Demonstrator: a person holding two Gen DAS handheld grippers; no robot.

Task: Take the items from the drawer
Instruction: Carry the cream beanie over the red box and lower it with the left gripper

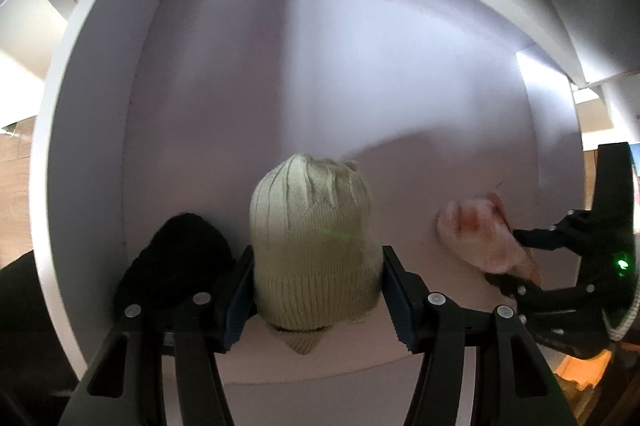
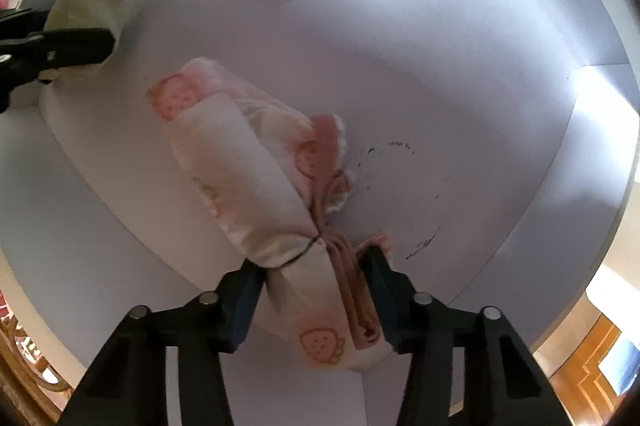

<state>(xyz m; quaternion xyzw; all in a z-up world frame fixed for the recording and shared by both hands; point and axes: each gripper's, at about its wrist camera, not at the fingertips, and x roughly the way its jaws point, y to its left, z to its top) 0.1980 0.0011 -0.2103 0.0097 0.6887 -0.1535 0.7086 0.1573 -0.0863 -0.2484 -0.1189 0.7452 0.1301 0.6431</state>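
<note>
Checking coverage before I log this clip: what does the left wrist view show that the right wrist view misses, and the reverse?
Only the left wrist view shows the black garment beside the left tongs.

Only the right wrist view shows the strawberry print on the pink cloth, its cord ties, and dark scuffs on the drawer floor.

Both show the cream knit hat between the left tongs' pads, and the right tongs closed on the pink cloth.

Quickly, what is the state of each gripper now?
Left gripper: closed on the cream knit beanie.
Right gripper: closed on the pink strawberry-print cloth bundle.
</note>
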